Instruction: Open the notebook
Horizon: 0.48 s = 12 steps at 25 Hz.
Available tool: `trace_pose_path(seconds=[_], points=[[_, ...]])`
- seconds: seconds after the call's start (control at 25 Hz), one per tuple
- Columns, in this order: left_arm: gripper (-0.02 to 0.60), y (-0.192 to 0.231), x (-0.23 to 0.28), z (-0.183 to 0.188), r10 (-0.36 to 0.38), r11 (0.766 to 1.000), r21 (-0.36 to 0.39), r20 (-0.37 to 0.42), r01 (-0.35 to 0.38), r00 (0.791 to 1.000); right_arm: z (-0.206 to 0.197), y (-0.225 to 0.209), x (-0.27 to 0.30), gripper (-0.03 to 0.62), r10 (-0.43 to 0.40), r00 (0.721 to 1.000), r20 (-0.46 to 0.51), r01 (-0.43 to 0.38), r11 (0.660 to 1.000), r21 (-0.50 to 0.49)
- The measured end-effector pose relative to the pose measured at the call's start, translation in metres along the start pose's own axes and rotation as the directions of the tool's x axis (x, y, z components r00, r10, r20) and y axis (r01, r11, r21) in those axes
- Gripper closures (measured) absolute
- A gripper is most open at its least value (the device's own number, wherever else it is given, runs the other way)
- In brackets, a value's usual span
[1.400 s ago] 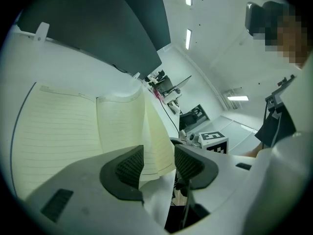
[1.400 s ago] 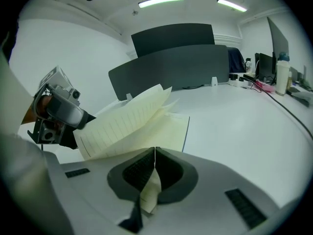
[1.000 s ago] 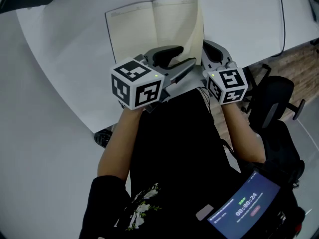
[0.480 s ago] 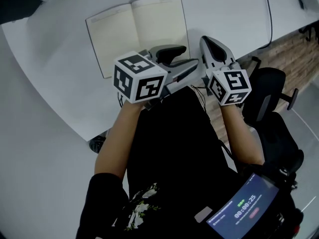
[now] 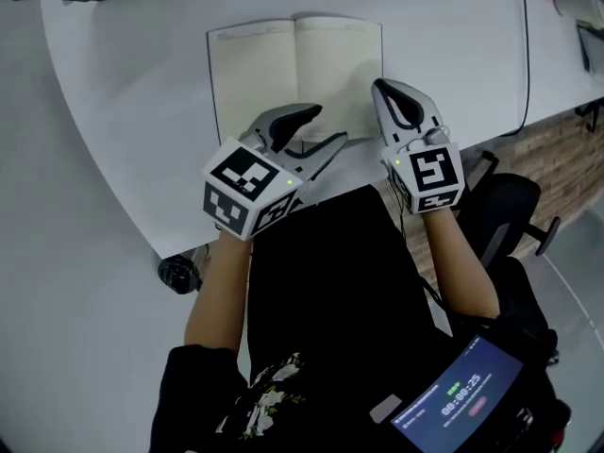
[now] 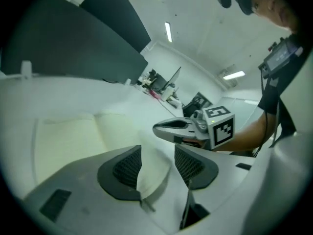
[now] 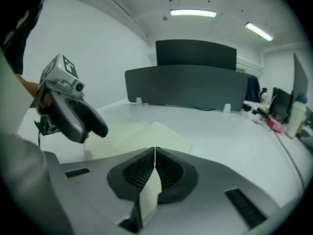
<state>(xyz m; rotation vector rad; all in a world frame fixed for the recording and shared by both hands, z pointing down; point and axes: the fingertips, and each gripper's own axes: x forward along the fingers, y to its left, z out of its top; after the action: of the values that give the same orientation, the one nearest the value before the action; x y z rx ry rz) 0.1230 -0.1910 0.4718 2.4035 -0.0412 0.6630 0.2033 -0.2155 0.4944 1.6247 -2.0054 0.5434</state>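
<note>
Right gripper [image 7: 155, 152]: my jaws are closed pad against pad. A cream sliver shows in the hollow behind the tips. I read it as page seen through the frame, not a pinched leaf, because the head view shows no leaf lifted.
Left gripper [image 6: 157, 150]: the jaws stand moderately apart and neither pad presses on anything. Cream paper shows through the gap from below.
Height: I judge both grippers to be hovering just over the paper, but I cannot tell whether either touches it.
Notebook [image 5: 283, 64]: it lies open and flat on the white table [image 5: 123, 111] with two cream pages facing up. It is directly ahead of both grippers and partly under them.
Long axis: the spine [image 5: 295, 64] runs straight away from me.
Bearing from the grippers: both sets of tips are over the right-hand page. The left gripper's tips are at the near edge, just right of the spine, and its body crosses the near edge. The right gripper's tip is close to the page's outer edge.
Nearer hand: both are on it, though the right tip reaches farther up the page.
Task status: by my reading the notebook is already open.
Next move: I would lift both grippers and draw them back toward me, parallel to the spine.
Risk: the closed right tip could catch the outer page edge.
Surroundings: a cable [image 5: 526, 55] crosses the table well right of the notebook, and an office chair [image 5: 514, 206] stands at my right.
</note>
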Motion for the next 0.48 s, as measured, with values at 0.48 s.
trace_pose_path(seconds=[0.48], points=[[0.387,0.083,-0.044,-0.067,0.362,0.912,-0.193,-0.039,-0.363,0.931,-0.042,0.047,0.038,0.528,0.128,0.959,-0.255,-0.177,0.968,-0.179]])
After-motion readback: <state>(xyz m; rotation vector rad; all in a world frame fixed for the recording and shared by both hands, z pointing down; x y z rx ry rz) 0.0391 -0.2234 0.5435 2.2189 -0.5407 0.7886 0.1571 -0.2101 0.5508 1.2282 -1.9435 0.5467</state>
